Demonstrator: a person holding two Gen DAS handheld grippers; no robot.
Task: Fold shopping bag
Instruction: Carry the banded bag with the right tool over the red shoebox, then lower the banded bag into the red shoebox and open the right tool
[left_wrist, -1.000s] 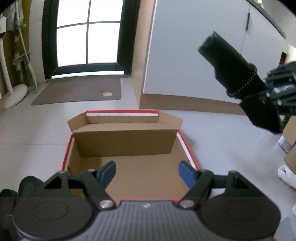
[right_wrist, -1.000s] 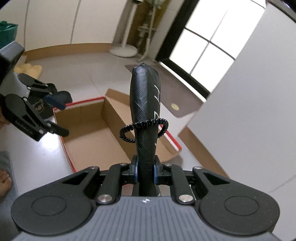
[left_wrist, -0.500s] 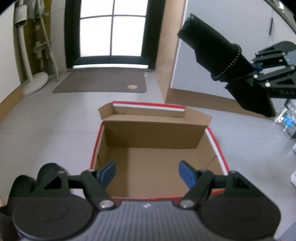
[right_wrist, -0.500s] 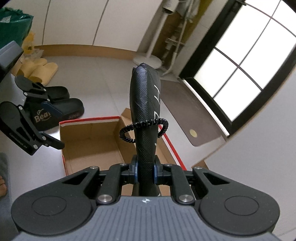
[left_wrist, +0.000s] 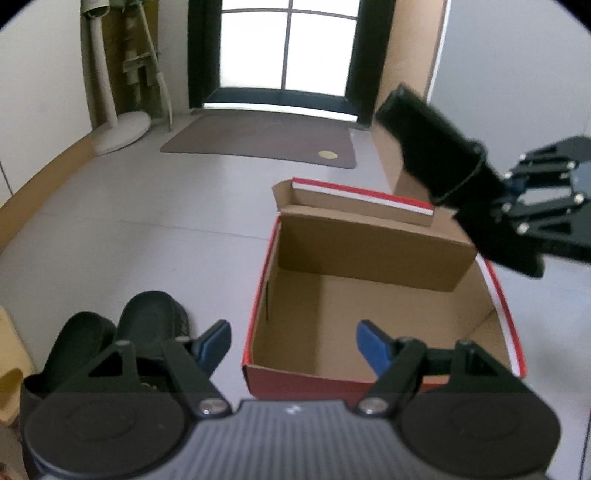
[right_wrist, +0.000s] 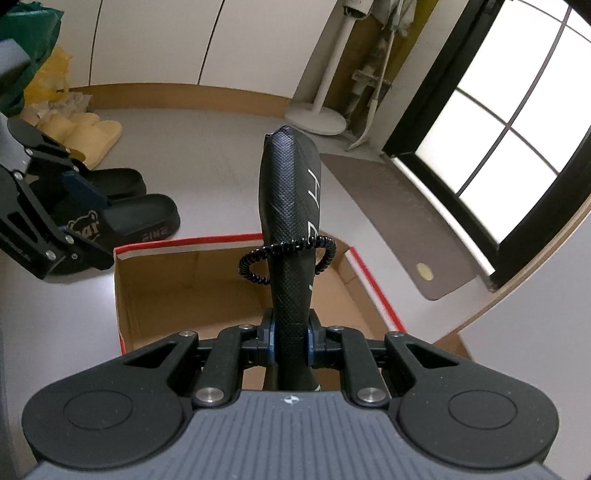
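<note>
Left tongs (left_wrist: 293, 345) released, empty, low at 6 o'clock over the near edge of the open shoe box (left_wrist: 369, 295). Right tongs (right_wrist: 289, 341) clenched on your rolled black shopping bag (right_wrist: 290, 206), coil hair tie (right_wrist: 286, 258) around it. Folding looks done; next, lower the roll into the box.

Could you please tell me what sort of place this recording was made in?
Most likely the entryway of a home. A doormat lies before a glazed door, black slippers and yellow slippers sit on the floor, and a standing fan's base rests by the wall.
</note>
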